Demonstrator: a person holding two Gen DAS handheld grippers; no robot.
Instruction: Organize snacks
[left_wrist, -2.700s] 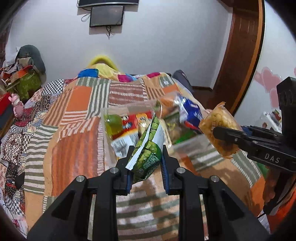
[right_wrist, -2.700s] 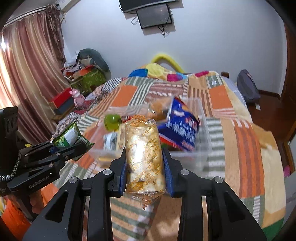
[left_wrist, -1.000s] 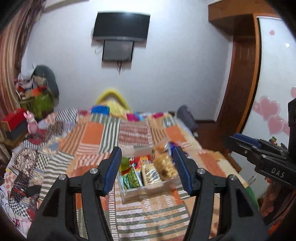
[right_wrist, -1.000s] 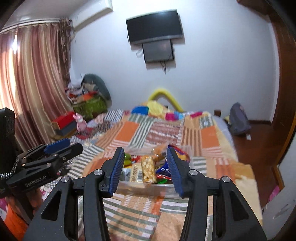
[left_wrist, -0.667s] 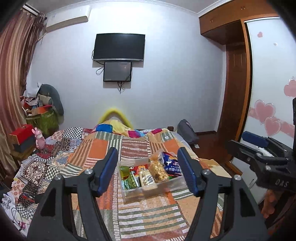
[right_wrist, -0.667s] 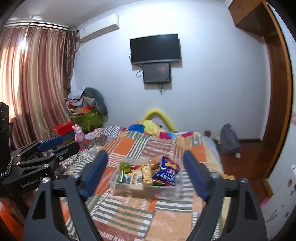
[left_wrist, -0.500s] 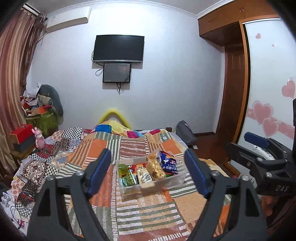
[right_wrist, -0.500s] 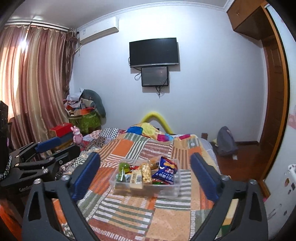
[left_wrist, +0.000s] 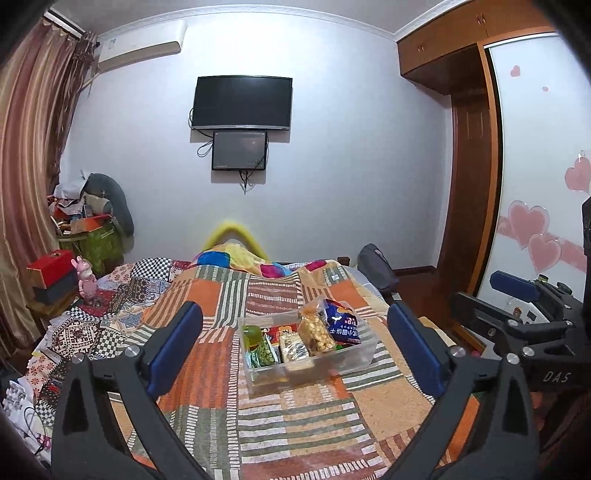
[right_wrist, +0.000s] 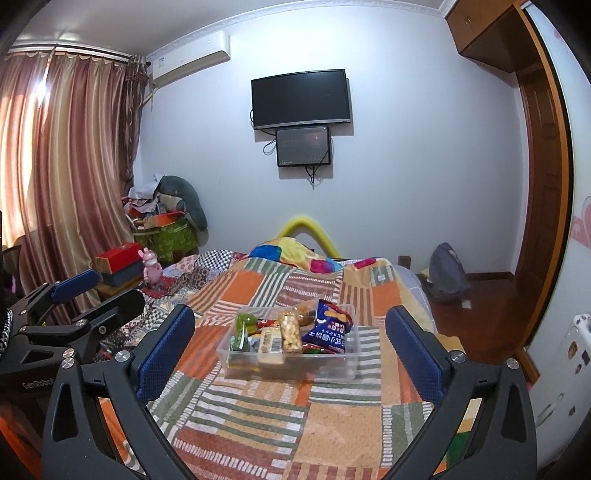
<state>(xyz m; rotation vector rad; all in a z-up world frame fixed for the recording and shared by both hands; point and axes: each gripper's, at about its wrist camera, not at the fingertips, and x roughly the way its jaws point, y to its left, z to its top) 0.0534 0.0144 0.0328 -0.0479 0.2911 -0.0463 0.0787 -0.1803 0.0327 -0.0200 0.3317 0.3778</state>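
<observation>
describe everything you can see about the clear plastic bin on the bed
The clear plastic bin is a shallow, rectangular, see-through tub with no lid, sitting flat on the patchwork bedspread. Snack packets stand packed inside it: a blue chip bag leaning at its right end, a popcorn-like bag, a pale cracker pack, a green pea packet, a green round item and something red behind. Some packets rise above the rim. Neither gripper touches it; both are open and well back from it.

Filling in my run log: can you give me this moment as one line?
left gripper: open, empty | right gripper: open, empty | snacks: in clear bin on bed
</observation>
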